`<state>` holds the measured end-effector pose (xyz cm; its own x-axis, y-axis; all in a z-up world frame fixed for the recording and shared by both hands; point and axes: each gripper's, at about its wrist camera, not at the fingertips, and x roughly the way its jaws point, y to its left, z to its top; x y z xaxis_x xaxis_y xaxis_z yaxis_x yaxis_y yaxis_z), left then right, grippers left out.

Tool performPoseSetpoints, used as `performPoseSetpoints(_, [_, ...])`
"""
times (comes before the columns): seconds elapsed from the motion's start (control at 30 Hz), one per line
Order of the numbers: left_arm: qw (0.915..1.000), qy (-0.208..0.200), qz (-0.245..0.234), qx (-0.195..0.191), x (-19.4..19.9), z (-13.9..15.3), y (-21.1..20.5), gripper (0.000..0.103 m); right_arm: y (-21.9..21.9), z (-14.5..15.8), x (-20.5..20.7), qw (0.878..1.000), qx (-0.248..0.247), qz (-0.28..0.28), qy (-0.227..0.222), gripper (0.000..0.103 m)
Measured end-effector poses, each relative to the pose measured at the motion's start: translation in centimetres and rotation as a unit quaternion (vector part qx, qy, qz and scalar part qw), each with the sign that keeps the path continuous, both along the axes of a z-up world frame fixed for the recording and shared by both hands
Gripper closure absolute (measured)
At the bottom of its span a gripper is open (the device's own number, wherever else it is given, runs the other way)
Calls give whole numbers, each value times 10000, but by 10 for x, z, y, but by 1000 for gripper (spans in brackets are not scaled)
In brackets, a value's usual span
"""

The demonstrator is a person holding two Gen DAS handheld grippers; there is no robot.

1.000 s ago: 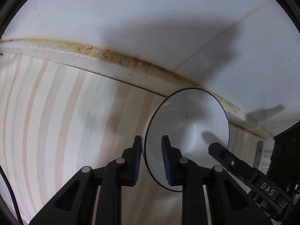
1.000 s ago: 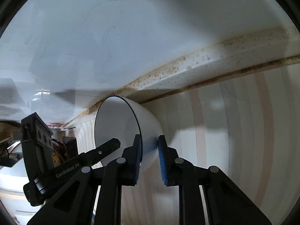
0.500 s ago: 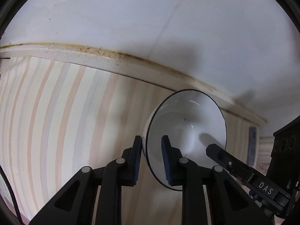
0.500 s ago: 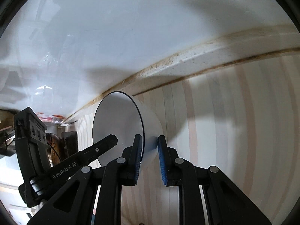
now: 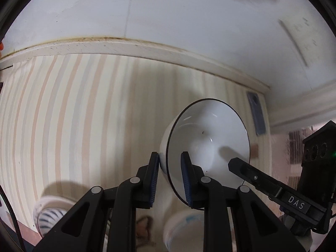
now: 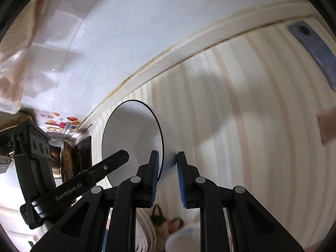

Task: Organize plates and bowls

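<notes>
Left gripper (image 5: 169, 177) and right gripper (image 6: 167, 176) are both clamped on one white bowl (image 5: 206, 145), each pinching opposite sides of its rim. The bowl hangs between them above the striped counter (image 5: 73, 115), mouth turned sideways toward the right gripper, near the back edge. Other dishes (image 5: 50, 216) sit blurred at the counter's front edge, directly below, probably the stack it should join.

- Striped covering (image 5: 79, 126) in cream, peach and grey lay over the counter.
- Stained pale trim strip (image 5: 105, 47) ran along its back edge, touching white wall (image 5: 168, 10).
- Bluish flat object (image 6: 313, 46) lay on the stripes near the trim, blurred.
- Colourful stickers (image 6: 63, 124) on a surface at left.
- Metal pot (image 6: 65, 159) below them.
</notes>
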<state>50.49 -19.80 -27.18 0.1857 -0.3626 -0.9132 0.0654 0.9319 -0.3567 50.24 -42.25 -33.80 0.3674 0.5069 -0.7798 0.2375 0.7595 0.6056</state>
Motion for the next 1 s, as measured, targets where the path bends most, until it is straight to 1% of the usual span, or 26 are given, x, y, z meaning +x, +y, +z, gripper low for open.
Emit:
performPoseSetpoints(0.17, [9995,-26,-310,-46,-41,12,-8,84,-11,15,-57,9998,14,-192,33,84])
performPoseSetpoints(0.3, [9988,39,-482,-41,-69,8,-12,84,-13,16,-96,9996,-33,-265,121,84])
performPoseSetpoints(0.47, [9977,139,-656,62,-93,-4,-16,84,-9,7,-135,9990,-96,-279,325,84])
performPoseSetpoints(0.57, [9969,192,-748,144,-106,-9,-18,84,-9,-3,-151,9986,-73,-287,445,84])
performPoseSetpoints(0.73, [9957,238,-847,283,-109,-17,-25,84,-11,-11,-167,9985,-68,-269,471,84])
performPoseSetpoints(1.0, [9934,180,-1037,463,-119,-22,-32,84,-12,-18,-174,9981,-112,-247,546,84])
